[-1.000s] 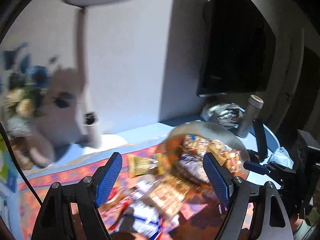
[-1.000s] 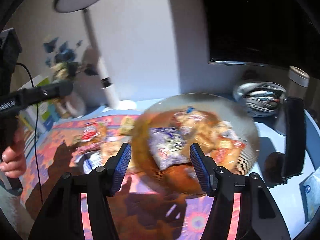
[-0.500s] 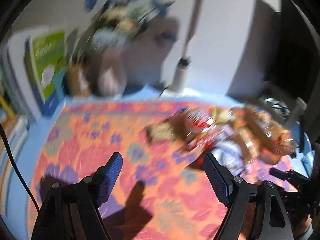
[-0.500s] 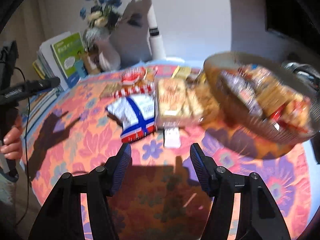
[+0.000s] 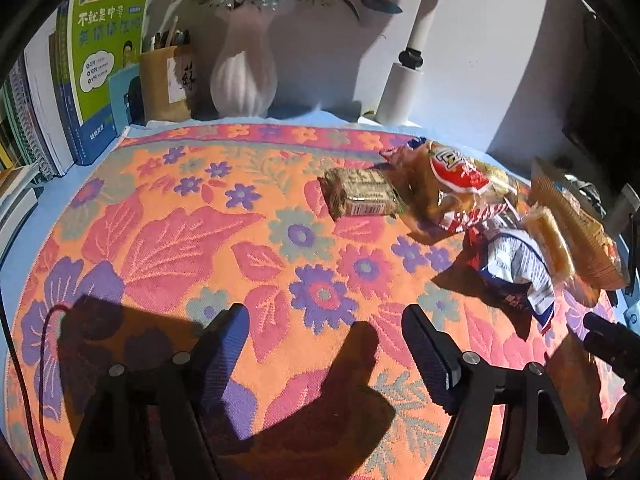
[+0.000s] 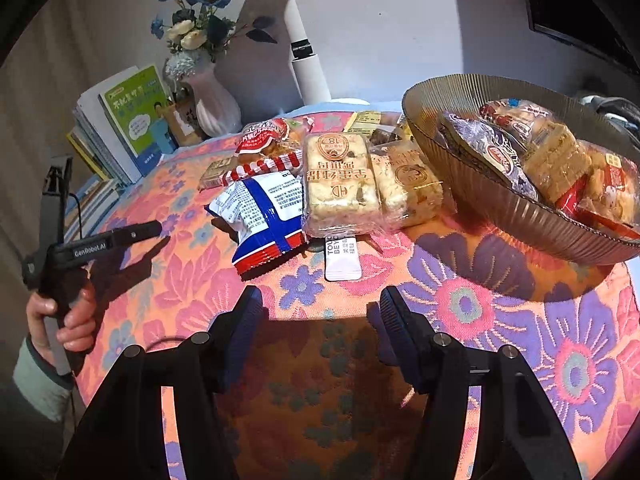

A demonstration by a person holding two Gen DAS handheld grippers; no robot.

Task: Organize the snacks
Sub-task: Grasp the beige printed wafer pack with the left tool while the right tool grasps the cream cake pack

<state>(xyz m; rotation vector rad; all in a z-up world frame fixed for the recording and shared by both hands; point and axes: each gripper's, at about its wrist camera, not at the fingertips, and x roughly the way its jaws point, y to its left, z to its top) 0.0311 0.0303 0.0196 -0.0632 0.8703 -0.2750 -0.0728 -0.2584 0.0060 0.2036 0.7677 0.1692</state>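
The ribbed brown glass bowl (image 6: 520, 216), already holding wrapped snacks, stood on the flowered orange cloth (image 6: 500, 300). Just left of it lay the loose snack packets (image 6: 340, 184). Both the left hand-held gripper (image 5: 326, 344), jaws closing, and the right hand-held gripper (image 6: 320, 316), jaws apart, held nothing.

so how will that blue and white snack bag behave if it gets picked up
The blue and white snack bag looks puffy and crinkled, so probably light and floppy. Its glossy film may slip between the fingers. Contents likely crush if squeezed hard.
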